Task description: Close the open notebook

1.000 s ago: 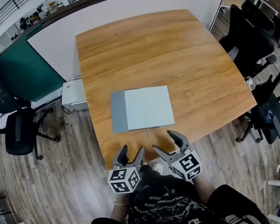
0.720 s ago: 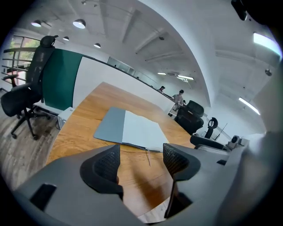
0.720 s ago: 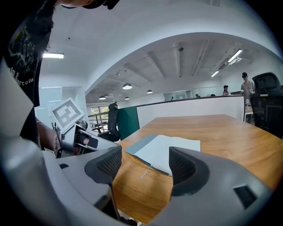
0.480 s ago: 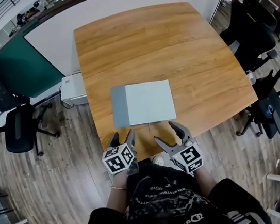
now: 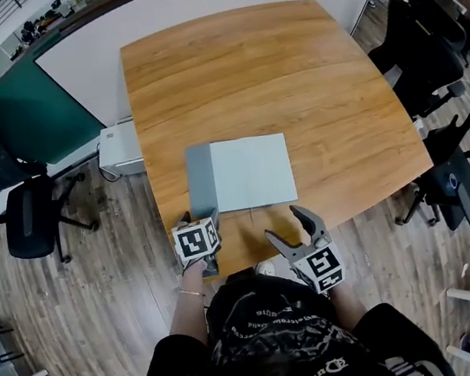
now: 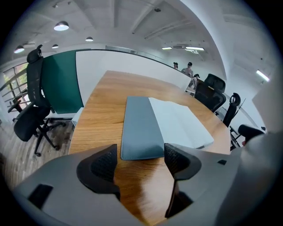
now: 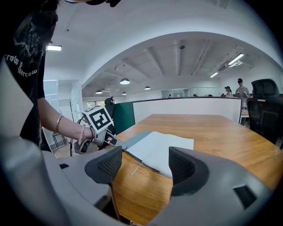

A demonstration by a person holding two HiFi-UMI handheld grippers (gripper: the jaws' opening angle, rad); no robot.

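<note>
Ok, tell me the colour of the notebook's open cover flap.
The cover flap is slate grey-blue, clearest in the left gripper view.

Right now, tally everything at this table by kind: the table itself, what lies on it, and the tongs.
Table: 1
Notebook: 1, lying open
Tongs: 2, the left tongs and the right tongs, both with jaws apart and nothing between them
Total: 4
</note>
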